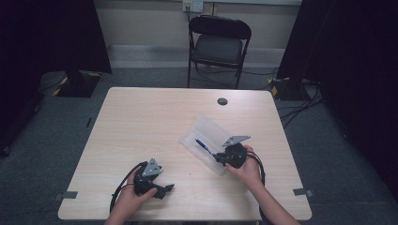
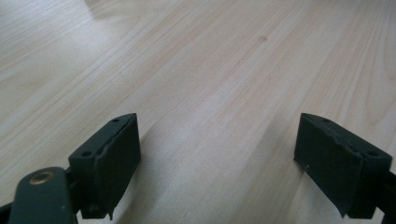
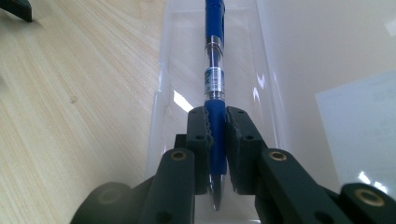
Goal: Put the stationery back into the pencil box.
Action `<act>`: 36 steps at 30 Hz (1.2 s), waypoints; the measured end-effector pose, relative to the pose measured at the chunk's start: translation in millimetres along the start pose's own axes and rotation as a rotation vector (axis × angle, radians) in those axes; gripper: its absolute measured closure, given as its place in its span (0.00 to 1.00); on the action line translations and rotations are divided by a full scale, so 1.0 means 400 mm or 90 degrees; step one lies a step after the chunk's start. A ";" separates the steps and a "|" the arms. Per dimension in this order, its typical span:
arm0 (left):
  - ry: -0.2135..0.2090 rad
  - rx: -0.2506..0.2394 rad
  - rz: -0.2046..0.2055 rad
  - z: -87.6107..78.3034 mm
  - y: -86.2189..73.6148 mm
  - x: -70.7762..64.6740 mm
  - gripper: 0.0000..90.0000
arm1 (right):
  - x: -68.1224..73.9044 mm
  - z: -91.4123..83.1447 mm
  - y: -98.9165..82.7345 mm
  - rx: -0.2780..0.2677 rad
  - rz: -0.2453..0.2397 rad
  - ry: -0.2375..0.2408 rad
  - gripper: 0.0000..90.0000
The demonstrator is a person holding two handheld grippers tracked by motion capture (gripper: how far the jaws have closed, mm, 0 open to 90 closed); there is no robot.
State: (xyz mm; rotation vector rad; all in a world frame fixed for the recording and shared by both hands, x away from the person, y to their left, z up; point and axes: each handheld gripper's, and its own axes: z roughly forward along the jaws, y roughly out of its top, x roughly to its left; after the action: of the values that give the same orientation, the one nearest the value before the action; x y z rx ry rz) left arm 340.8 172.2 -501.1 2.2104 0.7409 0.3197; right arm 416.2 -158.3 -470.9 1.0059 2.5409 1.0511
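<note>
My right gripper (image 3: 217, 122) is shut on the grip of a blue pen (image 3: 214, 56), which points away along a clear plastic case (image 3: 170, 70). From above, the pen (image 1: 203, 146) lies over the open case (image 1: 204, 138) right of the table's middle, with the right gripper (image 1: 218, 157) at its near end. The left gripper (image 1: 170, 188) rests near the table's front edge, jaws pointing right. In the left gripper view its jaws stand wide apart (image 2: 217, 158) over bare wood with nothing between them.
The light wooden table (image 1: 141, 122) has a round cable hole (image 1: 222, 101) near its far edge. A black folding chair (image 1: 218, 44) stands behind the table. Tape marks sit at the front corners (image 1: 65, 195).
</note>
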 end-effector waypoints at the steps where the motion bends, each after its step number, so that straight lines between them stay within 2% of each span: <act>1: 0.000 0.000 0.000 0.000 0.000 0.000 0.16 | 0.000 0.000 0.000 0.001 0.000 0.000 0.90; 9: 0.000 0.002 0.003 -0.001 0.000 0.001 0.16 | -0.002 0.007 -0.005 0.006 0.003 -0.003 0.90; 15: -0.001 -0.001 -0.004 0.000 0.000 -0.001 0.16 | 0.001 0.014 -0.006 0.008 -0.003 -0.004 0.90; 36: 0.000 0.002 0.001 0.000 0.000 0.000 0.16 | 0.002 0.024 -0.008 0.015 -0.018 -0.010 0.90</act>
State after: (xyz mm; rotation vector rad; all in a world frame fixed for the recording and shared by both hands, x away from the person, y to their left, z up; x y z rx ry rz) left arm 340.7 172.2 -501.0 2.2131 0.7401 0.3187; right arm 418.2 -153.9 -479.9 0.9765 2.5528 1.0039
